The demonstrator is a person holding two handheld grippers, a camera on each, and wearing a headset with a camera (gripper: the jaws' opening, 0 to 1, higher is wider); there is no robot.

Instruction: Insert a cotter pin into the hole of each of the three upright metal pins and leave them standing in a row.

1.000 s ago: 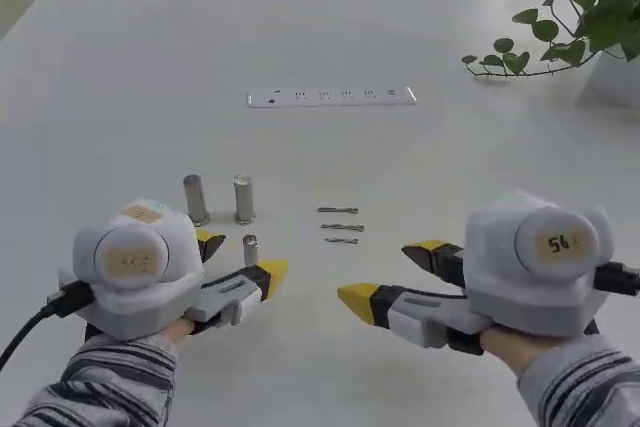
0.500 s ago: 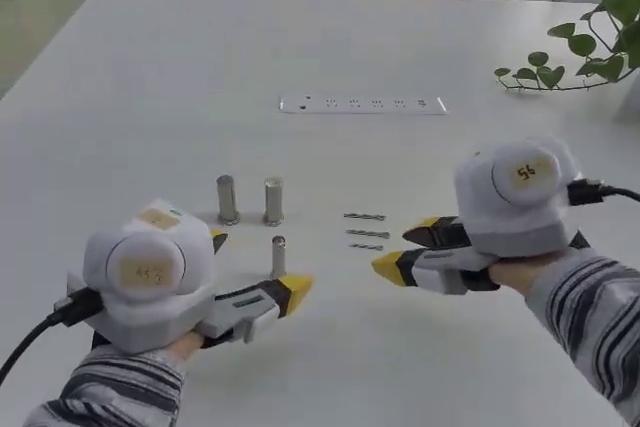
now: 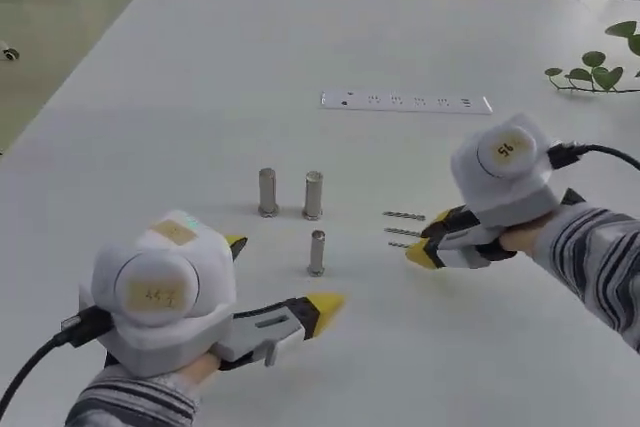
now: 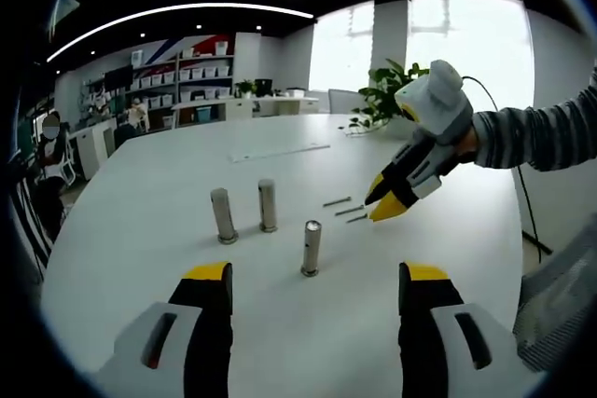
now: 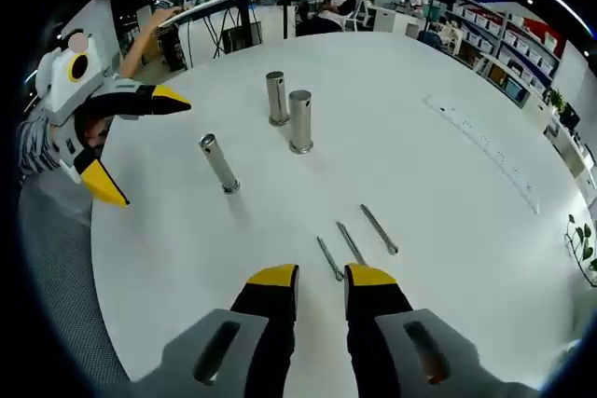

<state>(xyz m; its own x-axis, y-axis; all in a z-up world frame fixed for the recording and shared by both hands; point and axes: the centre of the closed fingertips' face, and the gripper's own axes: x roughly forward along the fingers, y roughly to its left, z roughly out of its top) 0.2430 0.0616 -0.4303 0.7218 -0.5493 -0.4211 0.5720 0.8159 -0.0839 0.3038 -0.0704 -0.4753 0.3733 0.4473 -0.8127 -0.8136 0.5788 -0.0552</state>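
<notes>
Three upright metal pins [image 3: 313, 195] were seen standing on the tabletop [image 3: 200, 77], two side by side and one in front, none fitted with a pin. Three cotter pins [image 3: 402, 231] were laid loose beside them. The right tool [image 5: 322, 279], jaws narrowly parted and empty, was held just at the nearest cotter pin. The left tool [image 4: 315, 277] was held wide open and empty, facing the front pin. All three insertions, and the row, were judged outstanding.

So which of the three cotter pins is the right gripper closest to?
The cotter pin nearest the person, at the end of the row: its end lies right at the right gripper's jaw tips; the other two lie beyond.
</notes>
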